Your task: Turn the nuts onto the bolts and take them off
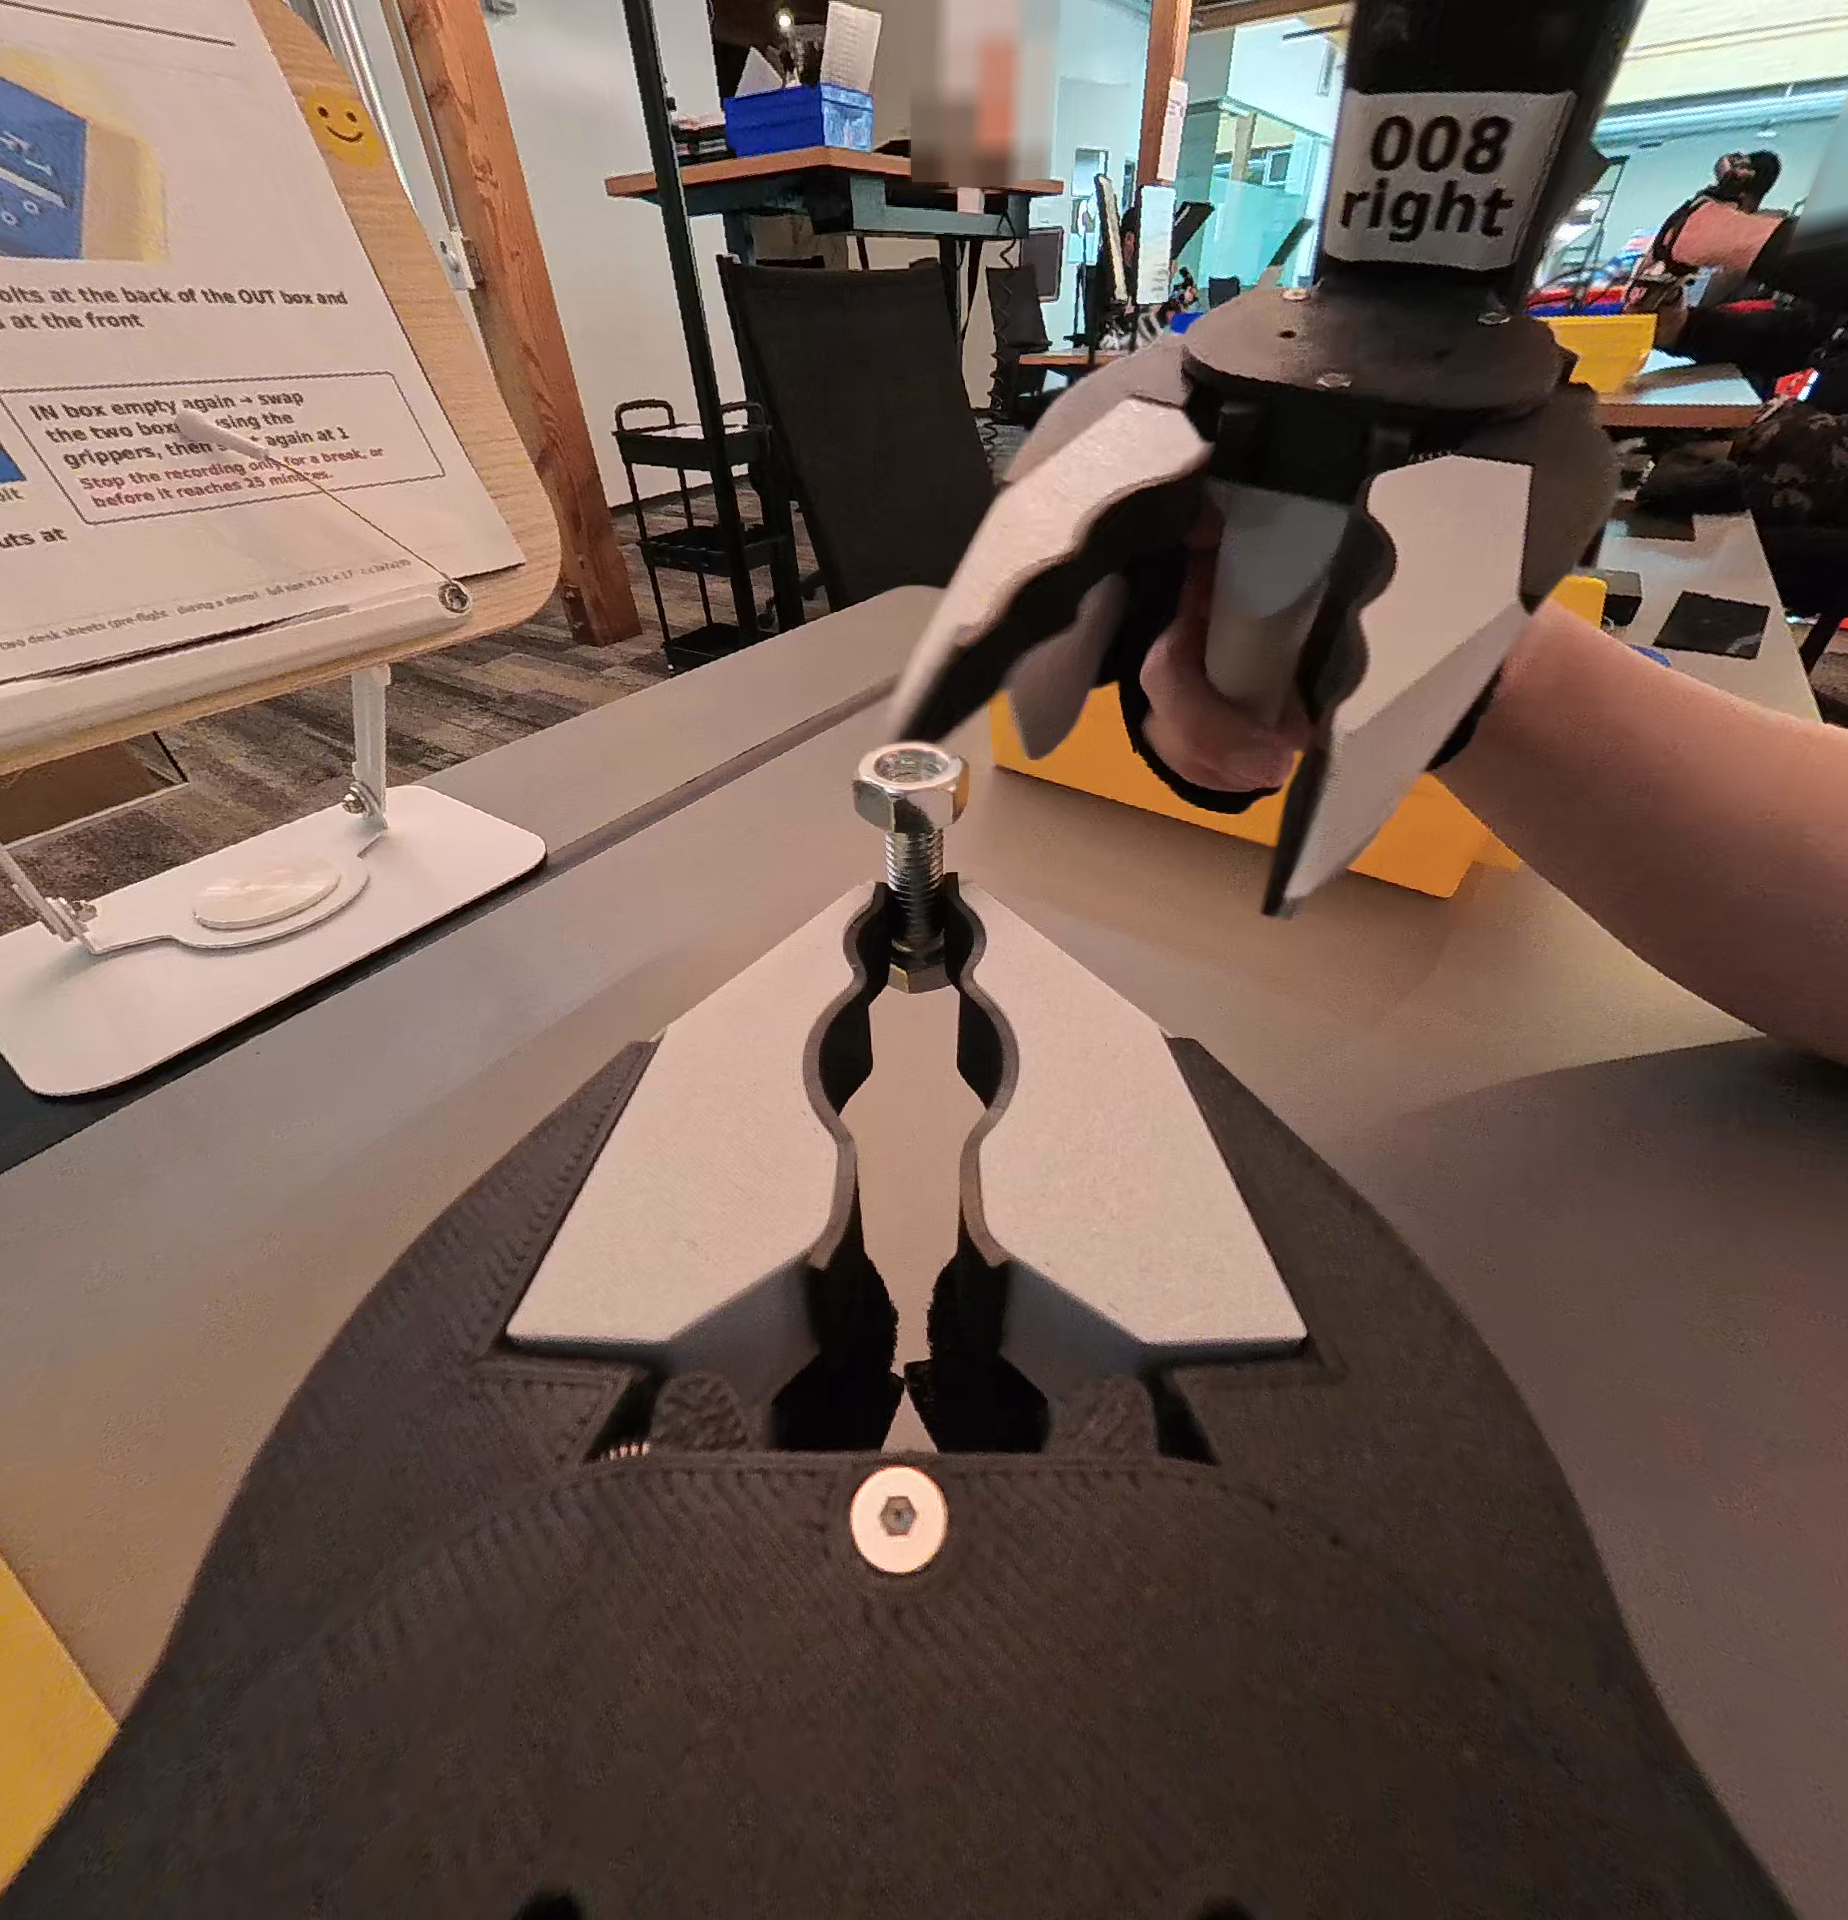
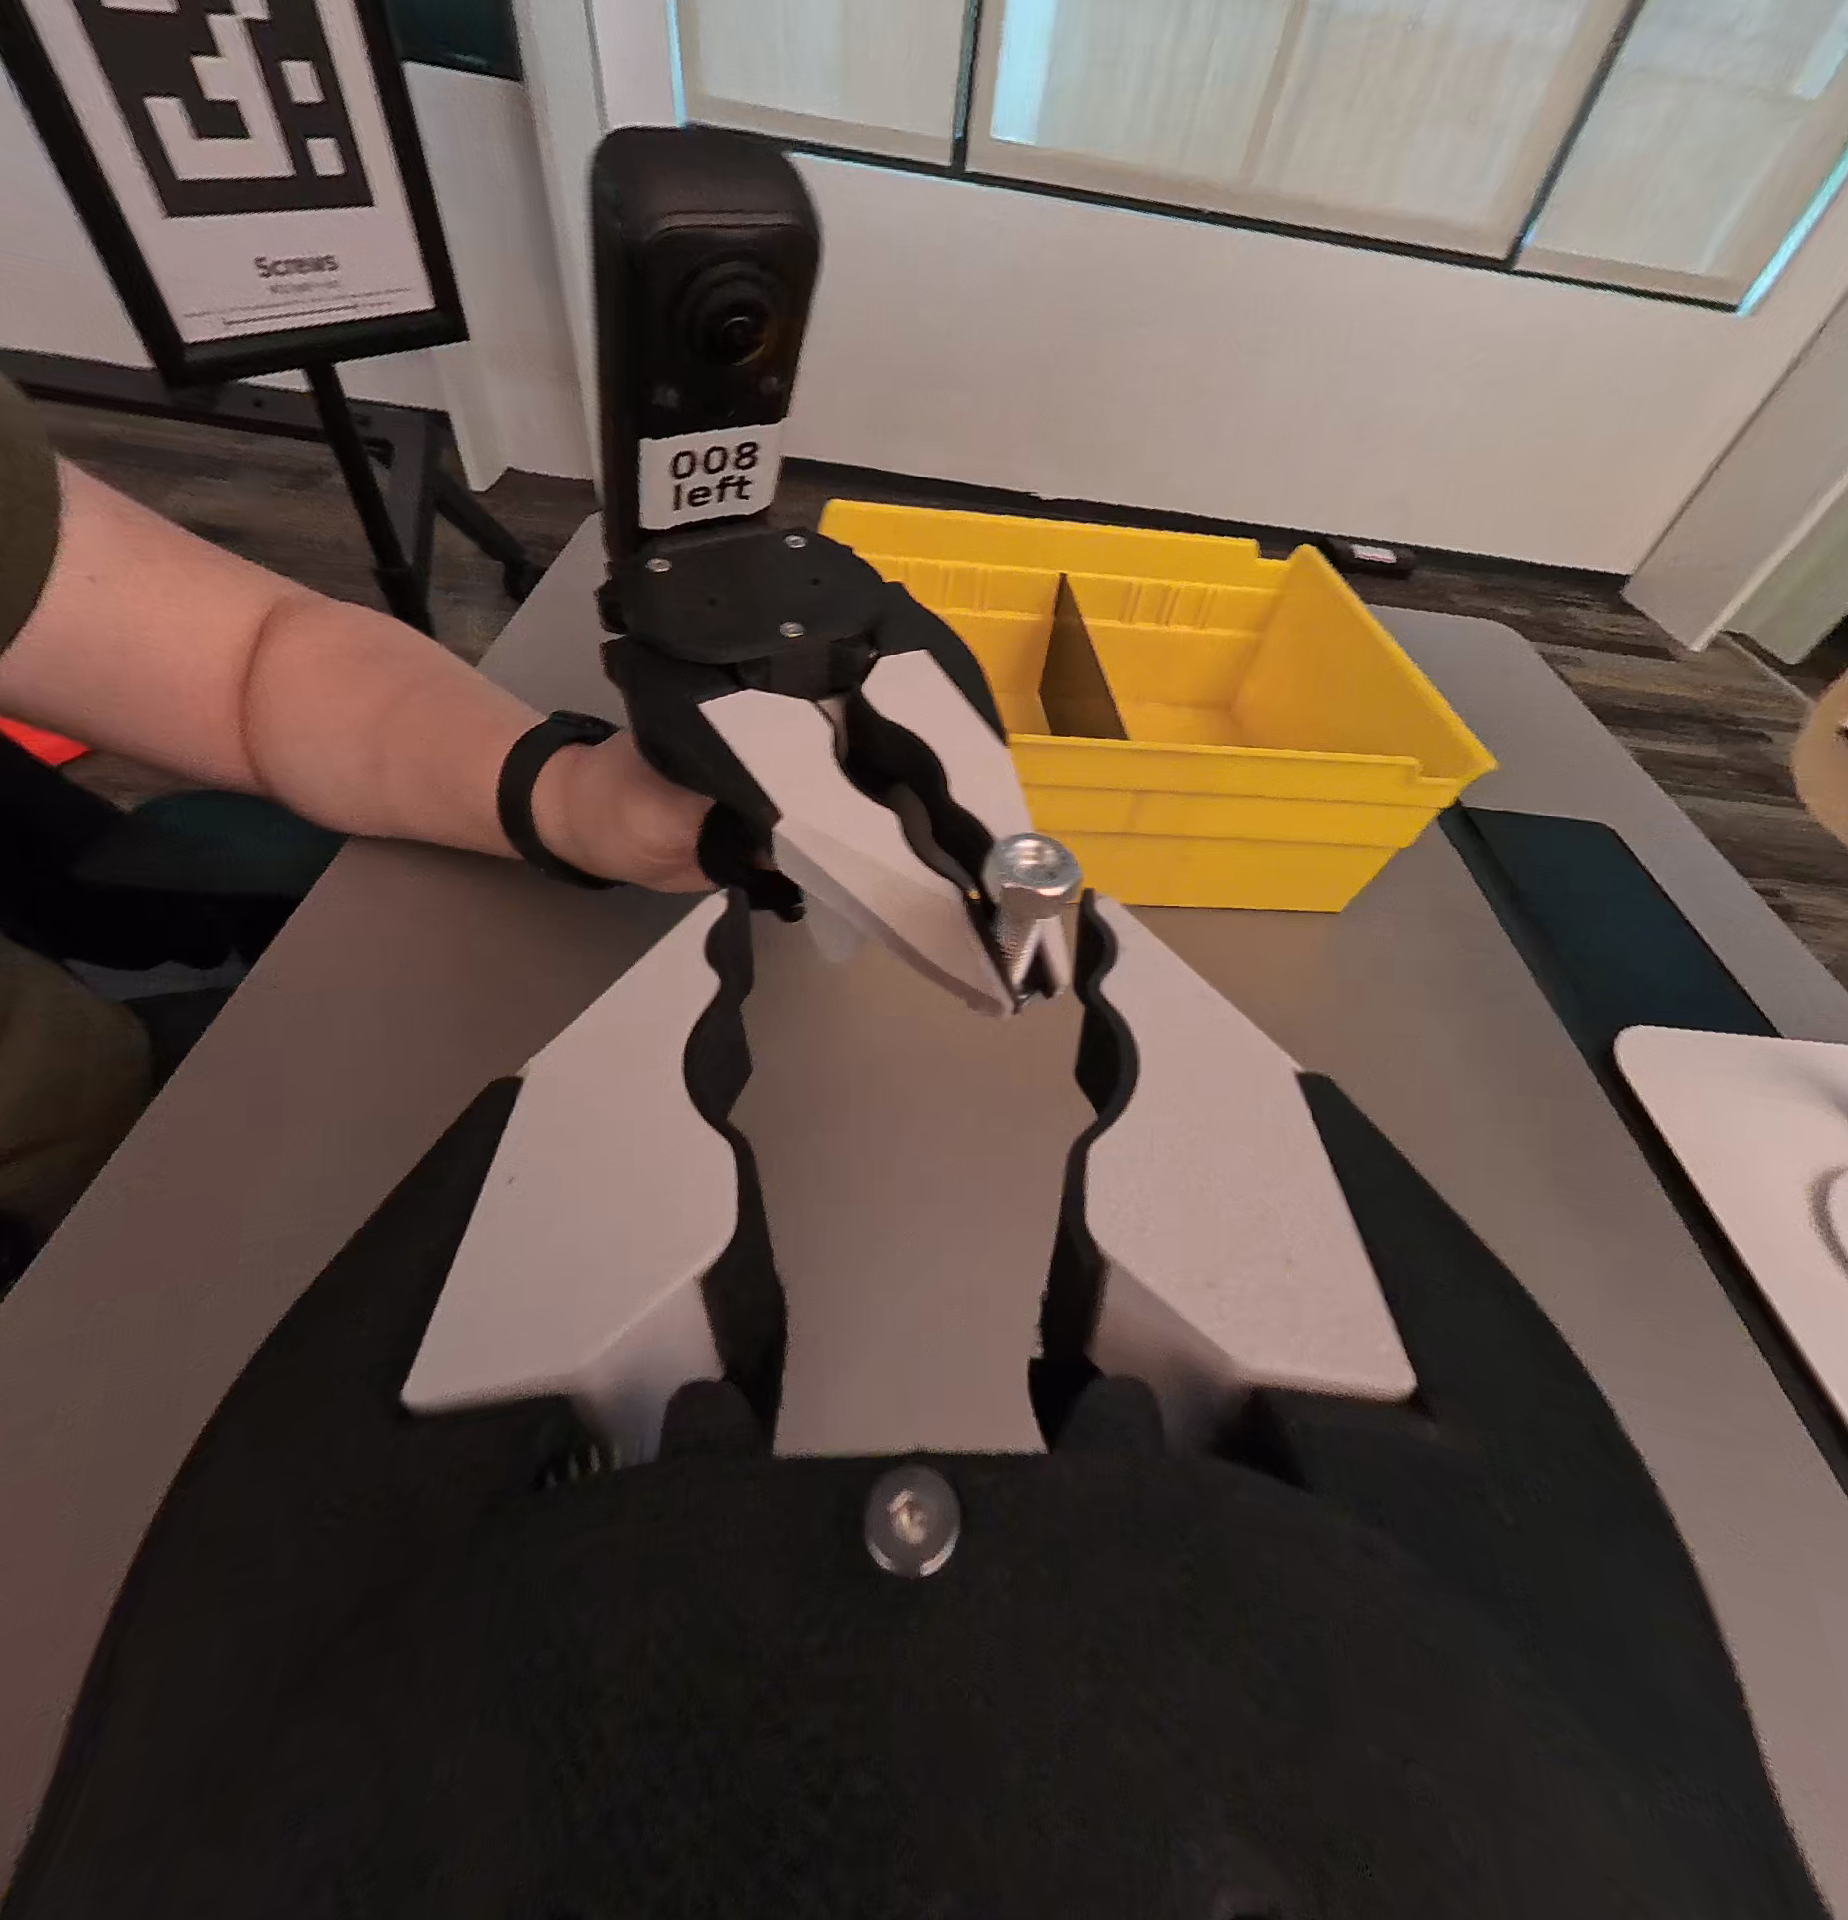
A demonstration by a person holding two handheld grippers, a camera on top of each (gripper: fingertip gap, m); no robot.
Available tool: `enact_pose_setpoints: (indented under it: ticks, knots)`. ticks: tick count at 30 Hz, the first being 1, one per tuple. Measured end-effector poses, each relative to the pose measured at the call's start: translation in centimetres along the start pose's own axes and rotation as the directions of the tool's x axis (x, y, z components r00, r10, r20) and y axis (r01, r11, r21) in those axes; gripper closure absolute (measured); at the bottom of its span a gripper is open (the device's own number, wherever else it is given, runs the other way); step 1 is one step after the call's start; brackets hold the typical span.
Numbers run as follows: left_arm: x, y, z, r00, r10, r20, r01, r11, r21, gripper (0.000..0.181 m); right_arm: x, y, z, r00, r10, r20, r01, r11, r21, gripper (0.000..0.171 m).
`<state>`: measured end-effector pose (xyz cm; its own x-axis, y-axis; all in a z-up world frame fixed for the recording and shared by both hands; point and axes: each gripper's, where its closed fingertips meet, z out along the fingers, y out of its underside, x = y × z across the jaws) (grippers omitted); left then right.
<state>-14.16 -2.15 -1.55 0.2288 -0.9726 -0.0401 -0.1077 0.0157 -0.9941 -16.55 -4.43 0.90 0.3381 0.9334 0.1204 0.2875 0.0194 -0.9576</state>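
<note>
My left gripper (image 1: 912, 920) is shut on a silver bolt (image 1: 912, 868) near its head and holds it upright above the grey table (image 1: 1159, 997). A silver hex nut (image 1: 909, 787) sits on the bolt's upper end. My right gripper (image 1: 1091, 816) is open and hangs just right of and above the nut, apart from it. In the right wrist view the right gripper (image 2: 909, 914) is open and empty. Just beyond its tips the left gripper (image 2: 1008, 982) holds the bolt (image 2: 1019, 940) with the nut (image 2: 1034, 873) on top, close to the right fingertip (image 2: 1096, 935).
A yellow divided bin (image 2: 1211, 790) stands on the table behind the grippers; it also shows in the left wrist view (image 1: 1408, 842). A white paper stand (image 1: 234, 914) is at the left. A framed sign on a stand (image 2: 224, 177) is beyond the table.
</note>
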Motion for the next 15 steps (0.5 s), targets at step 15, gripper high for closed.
enact_pose_setpoints:
  ticks: [15]
  knots:
    - [-0.1, 0.2, 0.1, 1.000, -0.015, -0.003, 0.015, 1.000, -0.006, 0.174, -1.2, 0.2, -0.7, 0.997, -0.019, 0.074, 0.020, 1.000, -0.018, 0.147]
